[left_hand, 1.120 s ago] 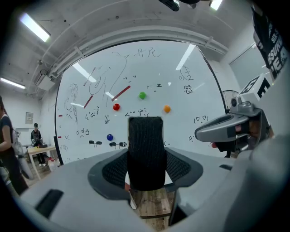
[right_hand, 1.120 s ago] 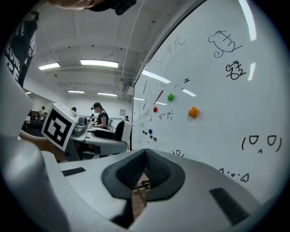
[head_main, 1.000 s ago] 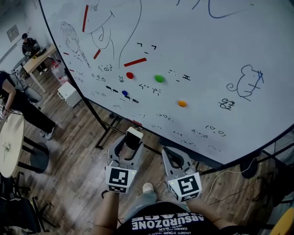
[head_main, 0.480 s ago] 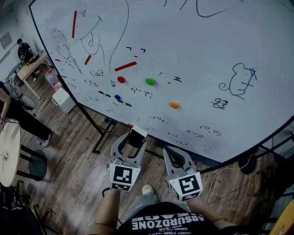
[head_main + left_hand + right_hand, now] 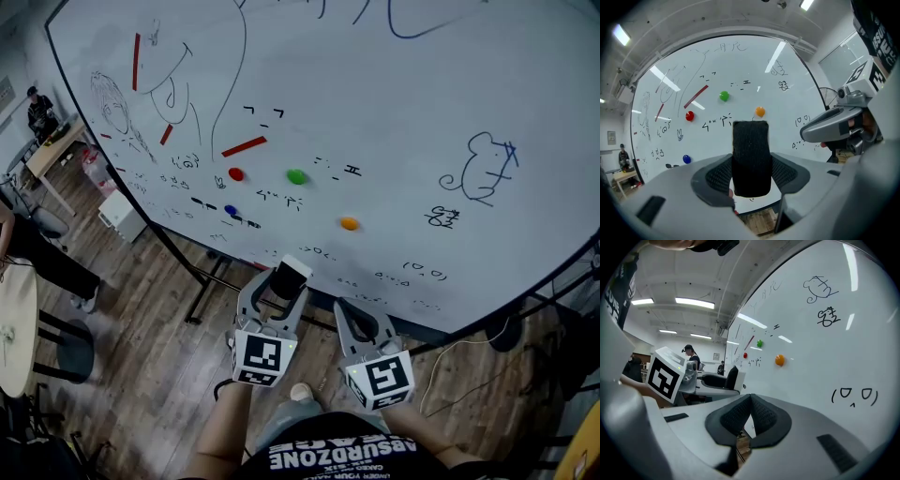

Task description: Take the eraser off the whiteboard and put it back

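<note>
The whiteboard point(image 5: 441, 103) is being faced just ahead of both claws, with red point(image 5: 689, 115), green point(image 5: 723, 96) and orange point(image 5: 760, 111) magnets dotted above them. The black eraser point(image 5: 751, 157) is being gripped upright between the jaws of the left claw point(image 5: 751, 178), off the board, while the right claw point(image 5: 749, 416) is being held clenched and empty just beside it.

Before the whiteboard point(image 5: 422, 112), near its lower edge, the eraser point(image 5: 289, 277) sits between the left gripper's point(image 5: 279, 287) jaws; the right gripper point(image 5: 354, 311) lies just right of it; a table point(image 5: 13, 323) stands far left of the whiteboard.
</note>
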The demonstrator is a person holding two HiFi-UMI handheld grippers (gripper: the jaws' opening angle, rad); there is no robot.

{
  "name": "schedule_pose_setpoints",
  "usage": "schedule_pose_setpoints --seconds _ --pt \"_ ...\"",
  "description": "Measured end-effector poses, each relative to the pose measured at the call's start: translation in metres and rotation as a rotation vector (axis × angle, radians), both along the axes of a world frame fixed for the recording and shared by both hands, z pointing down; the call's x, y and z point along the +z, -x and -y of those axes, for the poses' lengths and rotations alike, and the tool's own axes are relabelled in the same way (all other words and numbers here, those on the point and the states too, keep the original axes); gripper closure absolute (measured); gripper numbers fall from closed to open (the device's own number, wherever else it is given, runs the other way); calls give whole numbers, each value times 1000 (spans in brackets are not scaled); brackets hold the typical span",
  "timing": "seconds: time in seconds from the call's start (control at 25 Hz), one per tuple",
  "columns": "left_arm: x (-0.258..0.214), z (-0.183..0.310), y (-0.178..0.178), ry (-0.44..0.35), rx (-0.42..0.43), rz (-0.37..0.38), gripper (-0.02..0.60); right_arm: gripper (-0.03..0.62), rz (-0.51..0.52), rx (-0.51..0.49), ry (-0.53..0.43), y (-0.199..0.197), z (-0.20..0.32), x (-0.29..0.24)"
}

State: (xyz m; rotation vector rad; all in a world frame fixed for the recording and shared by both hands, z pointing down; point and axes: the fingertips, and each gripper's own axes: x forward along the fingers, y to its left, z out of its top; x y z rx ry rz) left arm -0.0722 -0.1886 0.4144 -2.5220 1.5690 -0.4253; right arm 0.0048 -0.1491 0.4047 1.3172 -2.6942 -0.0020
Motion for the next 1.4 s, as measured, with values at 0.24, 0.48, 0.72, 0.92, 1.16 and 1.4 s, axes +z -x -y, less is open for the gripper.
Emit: schedule_pose_setpoints --seconds 0.24,0.48,0.72,0.92,1.16,1.4 --pt "13 18 -11 2 54 11 346 597 -8 44 -5 -7 13 2" --pt "19 39 -14 1 63 17 345 597 -10 80 -11 -6 24 2" --pt "24 57 -14 -6 58 16 346 597 -13 111 -15 -6 33 5" --pt "24 69 -13 -14 47 11 346 597 -14 123 -19 -4 38 6" --pt "23 78 -15 -28 43 12 345 597 -14 131 -20 -3 43 8" --pt "22 85 -15 -32 15 0 346 597 -5 147 -12 -4 43 11"
